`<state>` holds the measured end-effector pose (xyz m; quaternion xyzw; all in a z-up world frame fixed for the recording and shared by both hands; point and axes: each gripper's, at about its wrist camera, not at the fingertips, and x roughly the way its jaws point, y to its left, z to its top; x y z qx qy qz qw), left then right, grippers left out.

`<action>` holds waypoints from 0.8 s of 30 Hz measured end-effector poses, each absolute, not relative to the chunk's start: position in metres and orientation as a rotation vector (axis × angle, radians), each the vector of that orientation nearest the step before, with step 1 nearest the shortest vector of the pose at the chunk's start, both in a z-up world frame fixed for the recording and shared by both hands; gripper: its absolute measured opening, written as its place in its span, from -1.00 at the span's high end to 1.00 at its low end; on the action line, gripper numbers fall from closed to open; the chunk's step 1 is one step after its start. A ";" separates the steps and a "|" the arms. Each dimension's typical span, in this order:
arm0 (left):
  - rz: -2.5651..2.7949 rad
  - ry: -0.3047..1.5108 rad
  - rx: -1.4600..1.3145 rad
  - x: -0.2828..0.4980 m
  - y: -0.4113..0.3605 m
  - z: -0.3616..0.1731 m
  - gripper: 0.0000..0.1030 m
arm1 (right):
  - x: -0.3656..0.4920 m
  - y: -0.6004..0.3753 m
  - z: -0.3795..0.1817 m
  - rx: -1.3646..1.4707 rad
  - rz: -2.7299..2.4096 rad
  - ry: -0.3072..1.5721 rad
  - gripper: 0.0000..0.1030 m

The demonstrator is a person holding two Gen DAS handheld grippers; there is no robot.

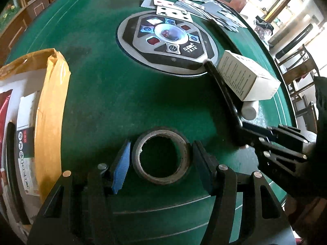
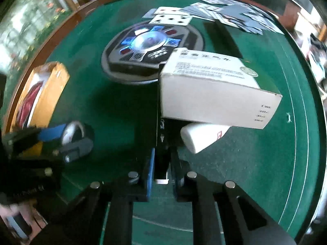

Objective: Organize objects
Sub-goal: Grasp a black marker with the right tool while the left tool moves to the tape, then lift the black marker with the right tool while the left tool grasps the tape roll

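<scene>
The left gripper (image 1: 161, 164) is straddling the tape roll (image 1: 161, 157) on the green table (image 1: 102, 85), fingers snug beside it for lifting, while the right gripper (image 2: 162, 166) is pinching a thin black slab (image 2: 157, 110) edge-on, the white box (image 2: 216, 94) leaning against it.

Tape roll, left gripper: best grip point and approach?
Grip the tape roll across its outer rim, coming from above. It lies flat on the table, hole up, so its curved sides are the faces to pinch. The left gripper already straddles it, a finger on each side.
</scene>
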<state>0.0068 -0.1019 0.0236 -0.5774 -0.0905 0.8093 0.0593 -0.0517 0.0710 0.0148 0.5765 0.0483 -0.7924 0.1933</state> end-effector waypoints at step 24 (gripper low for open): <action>2.502 -0.195 -1.730 0.015 -0.096 0.024 -0.15 | -0.009 0.075 0.016 1.611 -2.168 0.330 0.75</action>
